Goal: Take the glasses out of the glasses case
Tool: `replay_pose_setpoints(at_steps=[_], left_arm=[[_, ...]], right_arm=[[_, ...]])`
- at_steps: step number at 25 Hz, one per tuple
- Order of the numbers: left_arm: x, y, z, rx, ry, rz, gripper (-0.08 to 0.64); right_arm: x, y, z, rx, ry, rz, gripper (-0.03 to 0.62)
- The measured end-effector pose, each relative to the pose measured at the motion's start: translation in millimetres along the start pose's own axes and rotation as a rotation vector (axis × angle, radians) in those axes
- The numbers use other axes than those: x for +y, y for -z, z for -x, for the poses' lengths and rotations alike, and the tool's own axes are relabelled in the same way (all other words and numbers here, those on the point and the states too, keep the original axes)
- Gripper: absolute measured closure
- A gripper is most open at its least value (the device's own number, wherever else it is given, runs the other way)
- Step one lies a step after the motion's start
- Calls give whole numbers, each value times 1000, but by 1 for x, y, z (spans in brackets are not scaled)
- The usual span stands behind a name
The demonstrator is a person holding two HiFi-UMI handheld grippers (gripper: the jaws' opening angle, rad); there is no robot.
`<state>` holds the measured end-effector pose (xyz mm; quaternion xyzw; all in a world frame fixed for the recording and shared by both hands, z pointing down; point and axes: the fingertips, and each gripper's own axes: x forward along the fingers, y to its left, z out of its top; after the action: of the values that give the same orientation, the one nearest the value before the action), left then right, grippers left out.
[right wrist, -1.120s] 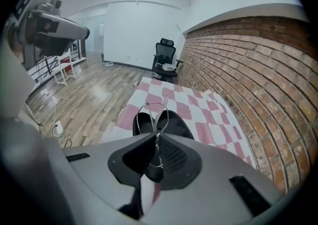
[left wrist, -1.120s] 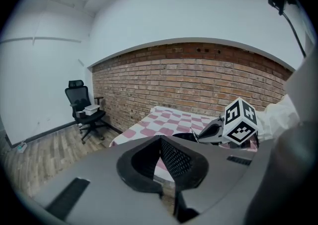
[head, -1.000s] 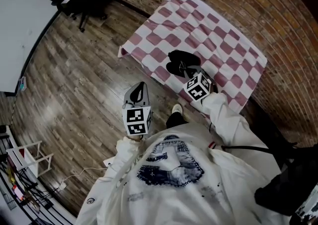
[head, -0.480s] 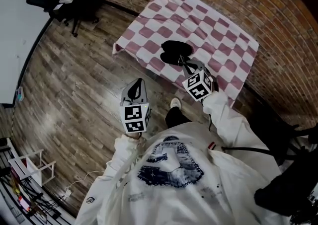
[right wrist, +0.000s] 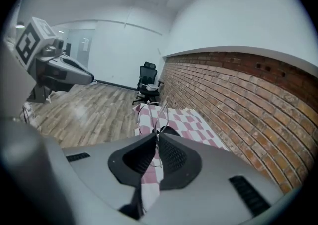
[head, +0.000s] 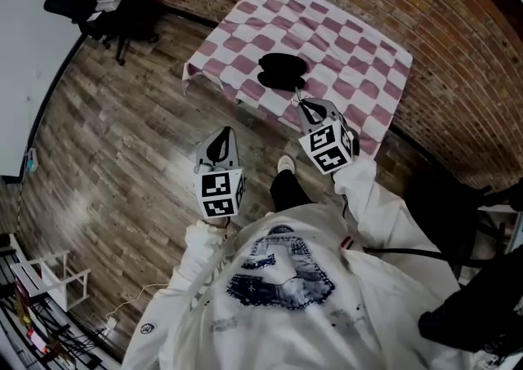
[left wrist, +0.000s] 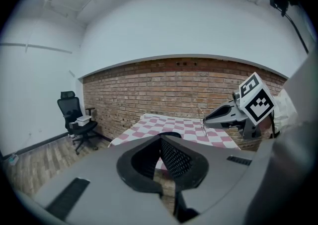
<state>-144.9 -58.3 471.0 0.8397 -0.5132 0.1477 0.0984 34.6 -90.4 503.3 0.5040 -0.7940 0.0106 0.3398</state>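
Pinching the thin wire glasses [right wrist: 160, 115], the right gripper [right wrist: 158, 134] has its fingers pressed onto the frame and holds them in the air over the near edge of the counter [head: 359, 54]. Just beyond them the black case [head: 280, 70] lies open on the pink checked cloth, apart from the glasses. Off to the side, the left gripper [left wrist: 160, 138] has its fingers pressed together with nothing between them, above the wood floor [head: 122, 131].

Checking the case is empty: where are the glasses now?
The glasses sit pinched in the right gripper in the right gripper view; the head view puts them at the near edge of the checkered table, just short of the black case.
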Motion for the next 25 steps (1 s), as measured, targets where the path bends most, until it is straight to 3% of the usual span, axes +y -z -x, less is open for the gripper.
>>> replay_pose_setpoints(at_steps=[14,25], left_arm=[[-26,-9,61,-57,-16,-70,551],[-42,-16,68,-79,-6,-84,551]], right_arm=[[25,-24,93,-164,56,-51,563],[18,-23,121,-196,92,-62,566]])
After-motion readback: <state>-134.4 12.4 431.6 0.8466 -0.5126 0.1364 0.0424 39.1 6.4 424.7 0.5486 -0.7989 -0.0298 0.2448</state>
